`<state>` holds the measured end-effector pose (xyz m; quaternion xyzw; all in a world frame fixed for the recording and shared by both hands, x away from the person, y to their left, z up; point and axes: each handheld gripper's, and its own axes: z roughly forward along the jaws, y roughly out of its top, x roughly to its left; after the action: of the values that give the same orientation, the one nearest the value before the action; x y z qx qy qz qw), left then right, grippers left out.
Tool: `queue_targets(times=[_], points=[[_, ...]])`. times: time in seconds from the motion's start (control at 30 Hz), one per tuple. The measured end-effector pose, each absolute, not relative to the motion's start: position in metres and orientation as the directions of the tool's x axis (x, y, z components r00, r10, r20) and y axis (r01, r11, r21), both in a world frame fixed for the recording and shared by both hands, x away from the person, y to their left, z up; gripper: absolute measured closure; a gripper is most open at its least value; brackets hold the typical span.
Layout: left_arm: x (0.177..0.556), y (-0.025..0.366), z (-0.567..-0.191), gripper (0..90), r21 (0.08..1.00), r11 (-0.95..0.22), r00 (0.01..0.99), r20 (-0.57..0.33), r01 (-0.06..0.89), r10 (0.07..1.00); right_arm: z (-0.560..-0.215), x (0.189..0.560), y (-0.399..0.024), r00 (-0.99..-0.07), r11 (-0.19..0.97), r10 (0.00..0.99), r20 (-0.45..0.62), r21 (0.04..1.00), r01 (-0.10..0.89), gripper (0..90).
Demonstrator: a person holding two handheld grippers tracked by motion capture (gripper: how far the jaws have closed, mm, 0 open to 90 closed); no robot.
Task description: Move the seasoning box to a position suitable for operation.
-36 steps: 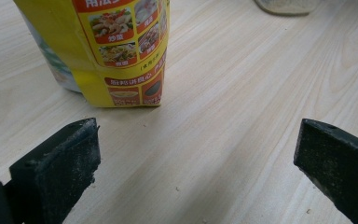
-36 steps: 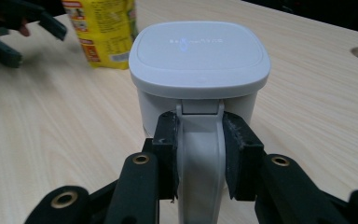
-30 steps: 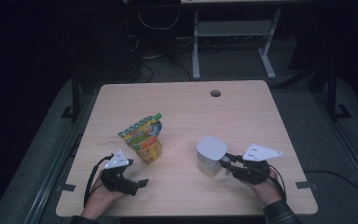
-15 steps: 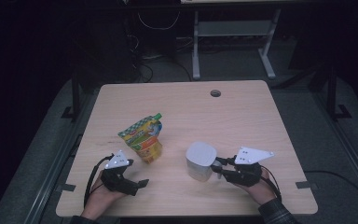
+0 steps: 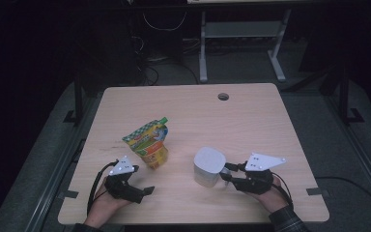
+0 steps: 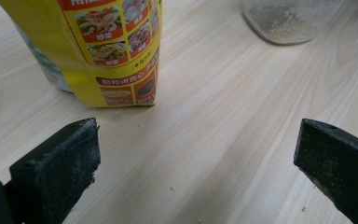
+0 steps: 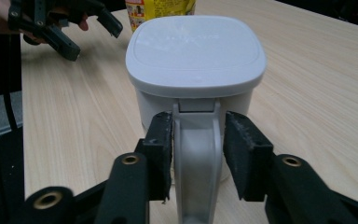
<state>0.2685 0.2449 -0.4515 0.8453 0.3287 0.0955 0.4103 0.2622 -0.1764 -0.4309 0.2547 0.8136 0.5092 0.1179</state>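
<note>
My right gripper (image 5: 228, 172) sits at the near right of the table (image 5: 251, 121), lined up on the handle of the white jug (image 5: 207, 166). In the right gripper view the handle (image 7: 195, 154) stands between the two fingers (image 7: 161, 149). The left one looks to be touching it, the other has a small gap, so the fingers have just been easing apart and aren't really clamping anymore. The jug stands upright with its lid on, near the front edge and a bit right of centre.

My left gripper (image 5: 137, 186) rests at the near left, fingers (image 6: 58, 170) spread wide with only bare wood between them. Just ahead of it is the yellow pouch (image 5: 147, 144), standing up and leaning a little, with a spout at the top. It's near the jug but clearly apart from it, and nothing sits between the two. There's a cable hole (image 5: 223, 96) at the far side of the table, well out of the way.
</note>
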Motion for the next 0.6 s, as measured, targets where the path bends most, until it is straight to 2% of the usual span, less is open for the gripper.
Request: queue_targets(times=[0.33,0.6], points=[[0.268,0.245,-0.451,0.0,0.756,-0.45,0.768,-0.106,0.475,0.632,-0.427,0.256,-0.191,-0.818,0.298,0.564,0.111,0.897,0.327,51.9],[0.268,0.245,-0.451,0.0,0.758,-0.447,0.766,-0.106,0.475,0.634,-0.424,0.243,-0.204,-0.786,0.261,0.6,0.151,0.891,0.371,63.9]])
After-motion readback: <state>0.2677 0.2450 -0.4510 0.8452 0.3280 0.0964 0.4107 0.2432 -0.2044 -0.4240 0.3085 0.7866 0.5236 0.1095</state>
